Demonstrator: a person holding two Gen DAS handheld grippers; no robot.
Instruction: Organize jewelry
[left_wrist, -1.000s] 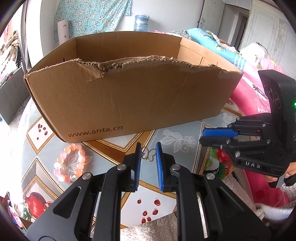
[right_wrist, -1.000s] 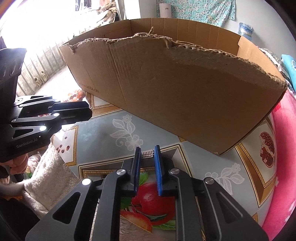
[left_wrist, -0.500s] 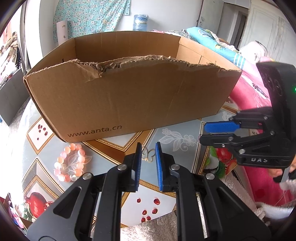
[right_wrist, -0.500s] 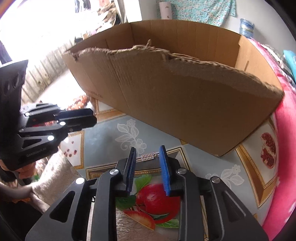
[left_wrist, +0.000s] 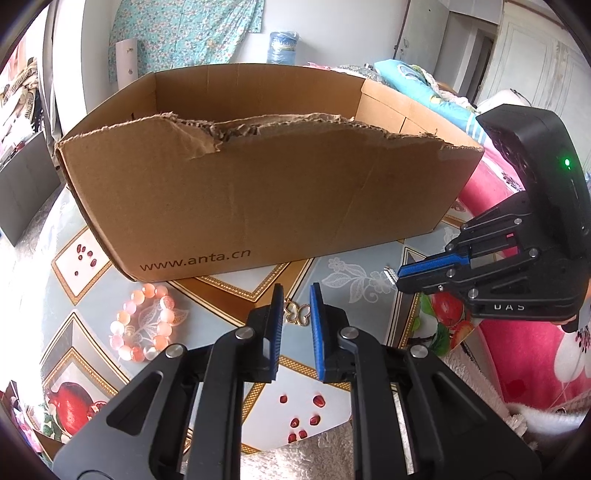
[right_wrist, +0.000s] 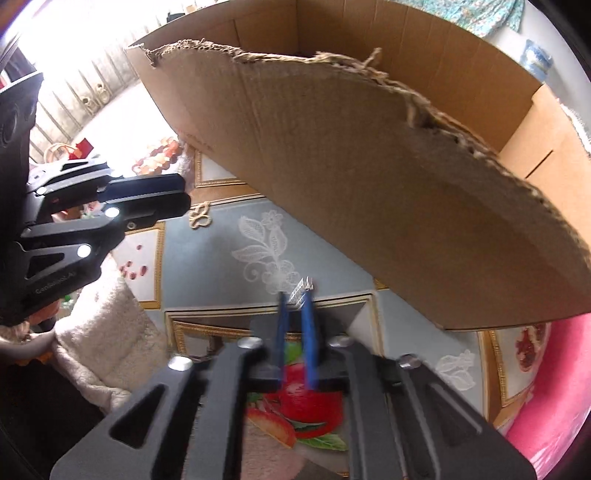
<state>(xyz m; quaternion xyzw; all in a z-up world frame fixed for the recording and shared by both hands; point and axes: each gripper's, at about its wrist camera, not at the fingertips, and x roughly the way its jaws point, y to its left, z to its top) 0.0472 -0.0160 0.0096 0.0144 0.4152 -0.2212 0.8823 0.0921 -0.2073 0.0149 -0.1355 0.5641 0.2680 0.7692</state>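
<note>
Step in hand: carrying first piece to cardboard box (left_wrist: 258, 192).

Right gripper (right_wrist: 295, 301): jaws nearly closed, pinching small silver clip (right_wrist: 301, 288) at tips, lifted off tablecloth (right_wrist: 221, 266), just before box front wall.

Left gripper (left_wrist: 295, 306): jaws narrowly parted, holding nothing, straddling gold butterfly pendant (left_wrist: 297, 313) lying near box front.

Pink bead bracelet (left_wrist: 142, 323) lies by box's printed corner.

Next: right gripper likely needs to rise over torn rim, then let go inside.

A patterned surface (left_wrist: 236, 302) with pomegranate prints spreads below. A floral cloth (left_wrist: 184, 33) hangs on the far wall beside a blue water jug (left_wrist: 282, 46). A pink blanket (left_wrist: 524, 354) lies at right.
</note>
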